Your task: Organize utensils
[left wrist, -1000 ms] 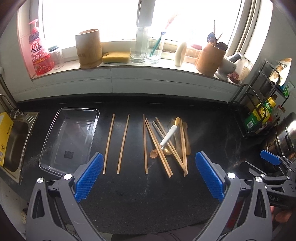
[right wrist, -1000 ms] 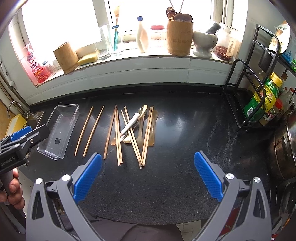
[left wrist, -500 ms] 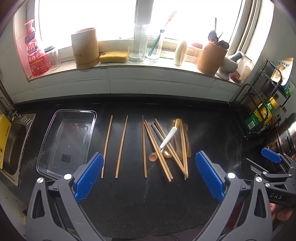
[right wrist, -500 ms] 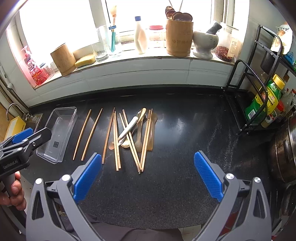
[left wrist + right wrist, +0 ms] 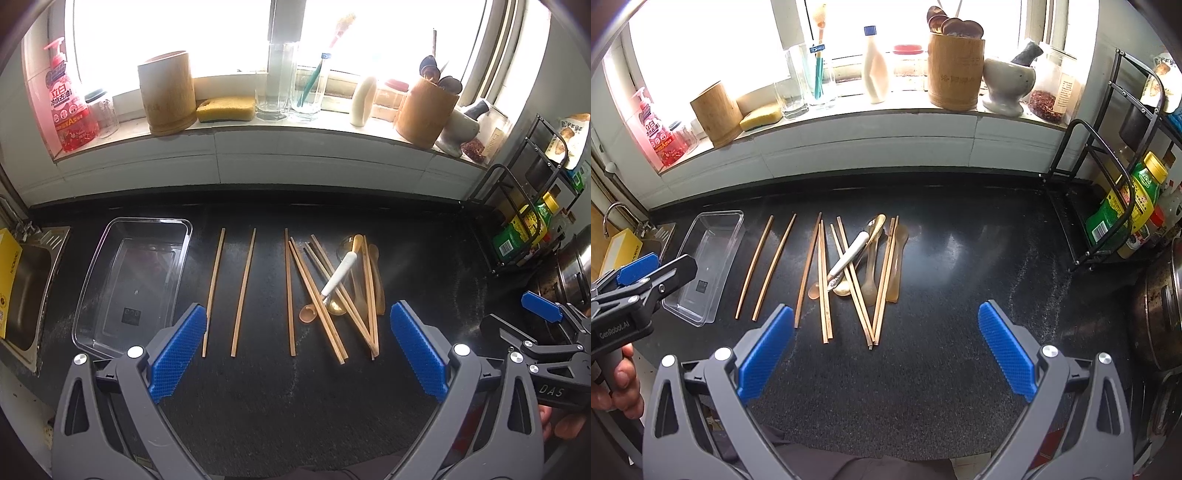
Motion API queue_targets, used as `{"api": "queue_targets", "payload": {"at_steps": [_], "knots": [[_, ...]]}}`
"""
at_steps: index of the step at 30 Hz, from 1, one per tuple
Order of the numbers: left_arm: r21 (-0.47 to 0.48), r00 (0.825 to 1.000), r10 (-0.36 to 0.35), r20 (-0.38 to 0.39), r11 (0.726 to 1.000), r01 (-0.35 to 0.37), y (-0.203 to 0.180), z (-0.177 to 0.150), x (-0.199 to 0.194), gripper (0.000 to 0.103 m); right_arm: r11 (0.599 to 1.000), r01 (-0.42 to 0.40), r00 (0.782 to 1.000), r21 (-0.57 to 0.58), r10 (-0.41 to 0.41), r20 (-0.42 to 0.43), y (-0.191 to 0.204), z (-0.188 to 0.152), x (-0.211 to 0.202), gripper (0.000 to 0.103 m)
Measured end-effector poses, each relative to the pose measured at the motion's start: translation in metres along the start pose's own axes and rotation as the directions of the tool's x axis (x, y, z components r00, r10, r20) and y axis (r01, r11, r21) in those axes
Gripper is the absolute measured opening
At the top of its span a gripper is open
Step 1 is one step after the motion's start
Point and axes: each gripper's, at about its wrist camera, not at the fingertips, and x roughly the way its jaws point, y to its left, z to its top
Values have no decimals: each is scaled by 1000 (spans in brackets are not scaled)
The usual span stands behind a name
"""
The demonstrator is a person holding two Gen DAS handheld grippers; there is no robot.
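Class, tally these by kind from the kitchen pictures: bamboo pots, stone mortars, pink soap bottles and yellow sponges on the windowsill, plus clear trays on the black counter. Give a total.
Bamboo pots: 2
Stone mortars: 1
Pink soap bottles: 1
Yellow sponges: 1
Clear trays: 1
Total: 6

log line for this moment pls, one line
phase: pre-grasp | left gripper: open, empty | right gripper: open, empty | chopsticks, spoons: on counter | clear tray: empty
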Motion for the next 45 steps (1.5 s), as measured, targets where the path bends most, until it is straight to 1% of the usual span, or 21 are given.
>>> {"api": "queue_targets", "payload": {"at_steps": [18, 26, 31, 36, 40, 42, 43, 45], "knots": [[-2, 1000, 3, -3, 1000, -3, 0, 0, 0, 97, 1000, 1, 1000, 0, -1, 0, 0, -3, -2, 97], [8, 1000, 2, 5, 1000, -2, -6, -15, -11, 97, 1000, -3, 1000, -2, 3, 6, -1, -8, -7, 97], [7, 1000, 1, 7, 1000, -1, -6, -19, -14, 97, 1000, -6, 1000, 6, 6, 12, -8, -13, -9, 97], [28, 999, 8, 37, 1000, -9, -7, -21, -14, 97, 1000, 6, 1000, 12, -6, 25, -9, -20, -14, 97], [58, 998, 40, 51, 997, -43, -8, -22, -4, 97, 1000, 2, 999, 20, -3, 37, -13, -20, -10, 97], [74, 997, 44, 62, 996, -48, -8, -24, 5, 97, 1000, 5, 999, 16, -6, 45, -15, -18, -5, 97], [81, 997, 49, 55, 995, -54, -9, -25, 10, 97, 1000, 7, 999, 16, -8, 51, -16, -17, -1, 97], [101, 999, 38, 11, 994, -39, -9, -25, 24, 97, 1000, 15, 998, 15, -16, 57, -17, -14, 8, 97]]}}
